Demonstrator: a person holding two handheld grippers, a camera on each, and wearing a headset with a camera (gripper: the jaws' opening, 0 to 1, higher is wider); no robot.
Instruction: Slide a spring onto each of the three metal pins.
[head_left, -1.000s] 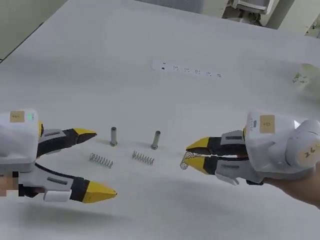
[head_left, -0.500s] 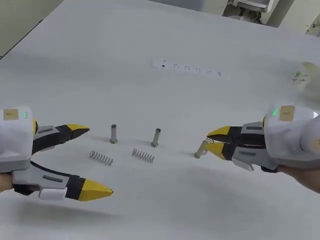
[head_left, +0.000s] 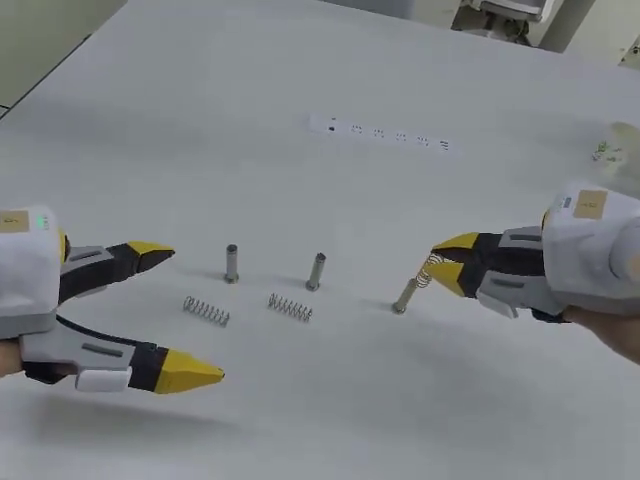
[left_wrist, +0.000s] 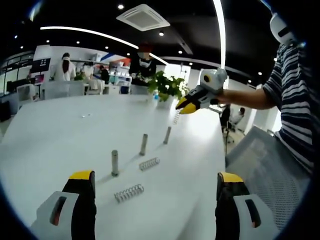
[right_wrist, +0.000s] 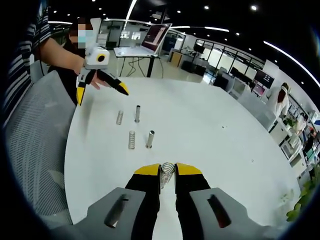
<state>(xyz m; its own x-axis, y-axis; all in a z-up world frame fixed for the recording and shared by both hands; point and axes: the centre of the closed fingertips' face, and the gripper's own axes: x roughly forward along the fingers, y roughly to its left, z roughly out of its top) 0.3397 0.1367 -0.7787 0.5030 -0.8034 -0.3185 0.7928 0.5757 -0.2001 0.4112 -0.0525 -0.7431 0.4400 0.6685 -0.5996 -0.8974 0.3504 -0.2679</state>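
White bench sees the right gripper pinch a spring at the rightmost pin's tip, angled to thread it, while the left gripper hangs spread wide.

Head view looks down over the tabletop from its near edge — both gripper views face inward, low, from opposite sides, sharing the pins.

The right claw hides the spring's rear coils.
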